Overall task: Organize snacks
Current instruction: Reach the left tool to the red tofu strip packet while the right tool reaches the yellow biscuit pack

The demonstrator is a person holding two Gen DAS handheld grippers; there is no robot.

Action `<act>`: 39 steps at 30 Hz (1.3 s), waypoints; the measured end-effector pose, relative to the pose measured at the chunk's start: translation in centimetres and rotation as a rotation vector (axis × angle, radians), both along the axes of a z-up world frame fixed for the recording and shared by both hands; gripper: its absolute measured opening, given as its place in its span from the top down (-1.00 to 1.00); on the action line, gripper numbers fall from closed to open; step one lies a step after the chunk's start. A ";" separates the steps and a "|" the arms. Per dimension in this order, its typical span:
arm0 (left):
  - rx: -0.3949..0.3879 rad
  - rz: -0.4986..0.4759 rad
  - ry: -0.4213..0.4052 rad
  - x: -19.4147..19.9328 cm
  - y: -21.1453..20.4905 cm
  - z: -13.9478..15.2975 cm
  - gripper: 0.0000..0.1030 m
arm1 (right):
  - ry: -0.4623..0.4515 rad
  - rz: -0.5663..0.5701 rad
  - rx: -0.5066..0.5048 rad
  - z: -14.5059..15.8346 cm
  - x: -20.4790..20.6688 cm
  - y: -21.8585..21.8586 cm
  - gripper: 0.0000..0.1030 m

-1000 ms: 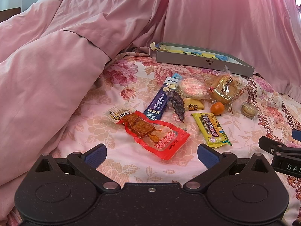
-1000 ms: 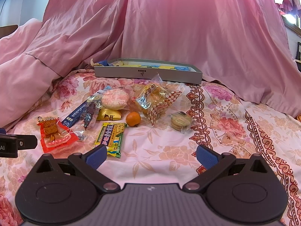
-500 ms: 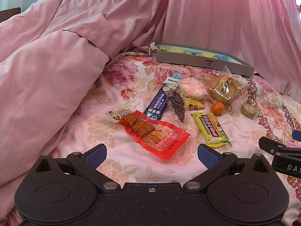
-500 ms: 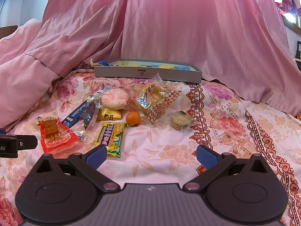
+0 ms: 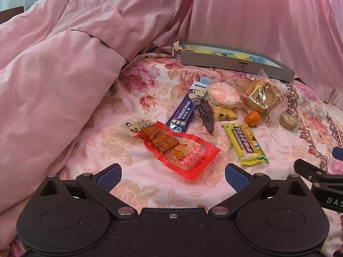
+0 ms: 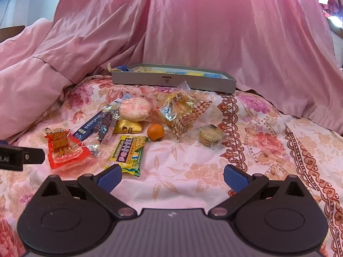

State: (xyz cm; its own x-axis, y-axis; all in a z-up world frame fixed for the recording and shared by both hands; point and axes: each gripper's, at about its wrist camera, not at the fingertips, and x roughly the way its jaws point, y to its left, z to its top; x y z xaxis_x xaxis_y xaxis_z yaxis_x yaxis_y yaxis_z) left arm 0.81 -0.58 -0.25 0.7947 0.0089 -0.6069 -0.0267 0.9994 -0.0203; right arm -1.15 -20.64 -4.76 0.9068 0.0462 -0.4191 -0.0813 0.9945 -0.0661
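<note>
both tools are spread wide with nothing in them, left tool (image 5: 172,176) hovering just short of the crinkly red plastic pouch of dried tofu (image 5: 179,150), right tool (image 6: 171,176) near the yellow-green foil snack bar (image 6: 128,153). the snacks are all loose on the floral bed sheet (image 6: 268,150), with the shallow grey cardboard box (image 6: 173,81) behind them at the far edge. the pouch looks light, floppy and slick, so i'd pinch a flat sealed edge, not the middle. the small round orange (image 6: 155,132) will probably roll, and the clear-wrapped round biscuits (image 6: 210,137) look crushable, so go gentle there.
</note>
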 end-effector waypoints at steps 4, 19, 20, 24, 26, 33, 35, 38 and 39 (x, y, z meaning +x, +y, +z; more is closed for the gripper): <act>-0.006 -0.013 0.014 0.4 0.0 -0.2 -0.98 | -0.012 0.072 -0.015 -0.3 0.2 0.2 -1.00; -0.052 -0.029 0.066 7.8 2.6 -1.3 -0.98 | 0.051 0.180 -0.046 -0.8 4.5 0.7 -1.00; -0.078 -0.018 0.079 8.4 2.9 -1.7 -0.98 | 0.055 0.187 -0.047 -0.8 4.7 0.8 -1.00; -0.183 0.021 0.122 10.3 3.7 -2.8 -0.98 | 0.085 0.179 -0.039 -1.2 5.7 0.9 -1.00; -0.217 0.032 0.114 11.1 3.6 -2.9 -0.98 | 0.094 0.171 -0.043 -1.4 6.1 1.1 -1.00; -0.199 0.171 0.200 14.4 2.4 -3.0 -0.98 | 0.125 0.152 -0.033 -1.6 7.9 2.1 -1.00; -0.145 0.181 0.236 15.1 2.0 -3.3 -0.98 | 0.146 0.156 0.002 -1.5 8.9 2.6 -1.00; -0.032 0.136 0.262 15.0 1.7 -3.8 -0.96 | 0.193 0.167 0.000 -1.8 10.5 3.9 -1.00; -0.008 0.117 0.266 14.8 1.8 -4.0 -0.96 | 0.207 0.167 -0.013 -2.0 10.9 4.4 -1.00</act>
